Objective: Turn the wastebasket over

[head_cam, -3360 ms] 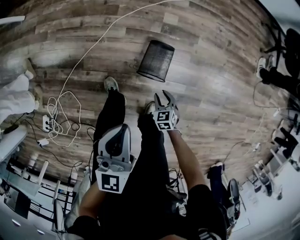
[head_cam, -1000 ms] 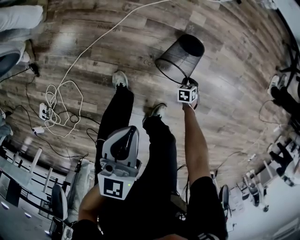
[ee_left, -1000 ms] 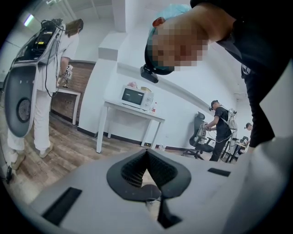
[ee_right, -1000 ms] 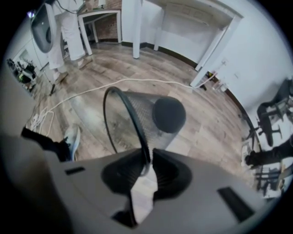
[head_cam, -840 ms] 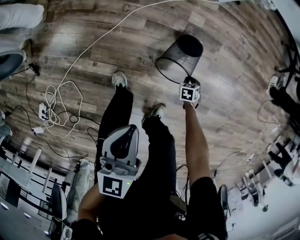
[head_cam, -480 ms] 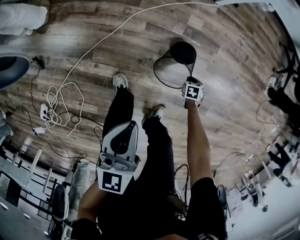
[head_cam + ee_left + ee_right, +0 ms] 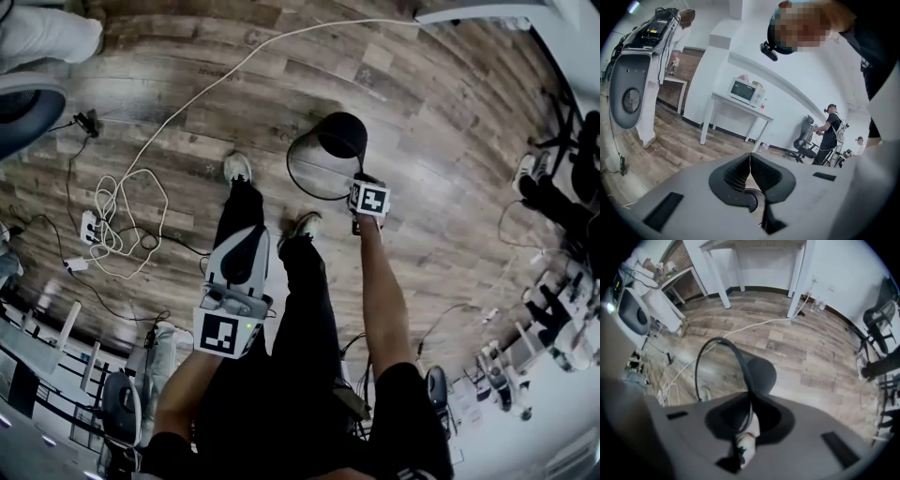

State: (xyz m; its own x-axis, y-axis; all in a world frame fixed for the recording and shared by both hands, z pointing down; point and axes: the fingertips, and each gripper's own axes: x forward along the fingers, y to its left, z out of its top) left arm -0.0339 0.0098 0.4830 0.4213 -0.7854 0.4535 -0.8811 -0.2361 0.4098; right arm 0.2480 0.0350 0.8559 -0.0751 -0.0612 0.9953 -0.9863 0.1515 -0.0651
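Jaws of right gripper [image 7: 749, 414] are clamped on the wire rim [image 7: 723, 344] of the wastebasket [image 7: 330, 150], having just been closing, and the rim passes between the pads. The grip sits on the rim's near-right edge in the head view. Jaws of left gripper [image 7: 749, 161] are pressed together with nothing between them, well apart from the wastebasket.

Wastebasket: black mesh, over the wood floor [image 7: 187, 103], just ahead of the 2 shoes [image 7: 236, 169]. Mouth faces up toward the head camera. Closed base points down and away. Long axis is steep, tilted off vertical. Cannot tell whether the base touches the floor.
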